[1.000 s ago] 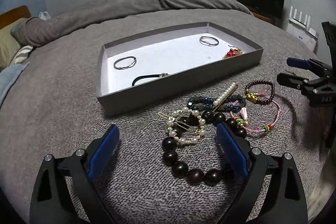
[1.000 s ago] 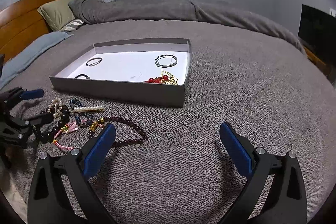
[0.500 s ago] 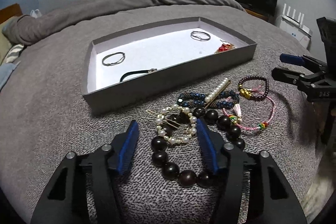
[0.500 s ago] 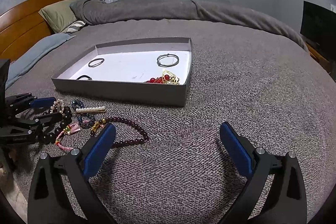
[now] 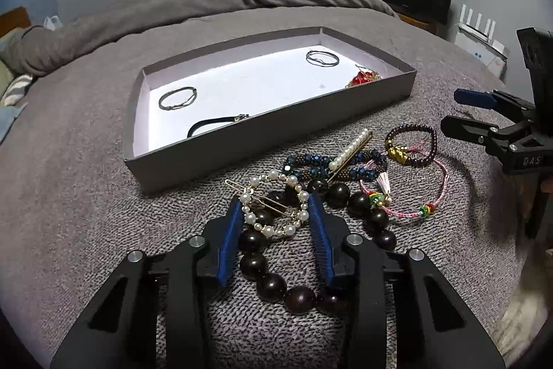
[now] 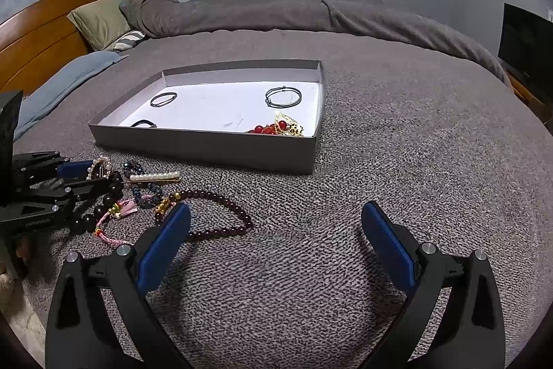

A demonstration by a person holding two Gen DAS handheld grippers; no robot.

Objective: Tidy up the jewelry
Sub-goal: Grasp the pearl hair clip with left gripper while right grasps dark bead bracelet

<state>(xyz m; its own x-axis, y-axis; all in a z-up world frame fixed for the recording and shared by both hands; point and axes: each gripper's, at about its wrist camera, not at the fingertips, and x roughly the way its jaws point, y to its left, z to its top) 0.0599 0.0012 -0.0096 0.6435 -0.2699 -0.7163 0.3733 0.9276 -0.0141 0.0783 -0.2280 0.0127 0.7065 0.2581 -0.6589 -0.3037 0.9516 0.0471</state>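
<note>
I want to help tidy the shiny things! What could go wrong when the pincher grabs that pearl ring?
The left gripper has its jaws closing around the pearl hair clip, which lies on top of the big dark bead bracelet. The jaws might pinch a dark bead too and drag that bracelet along. The clip's gold pin could also snag the knit blanket, or slip free before reaching the grey tray.

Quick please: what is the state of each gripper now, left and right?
Left gripper: closing around the pearl hair clip, not clamped yet.
Right gripper: wide open, holding nothing.
</note>
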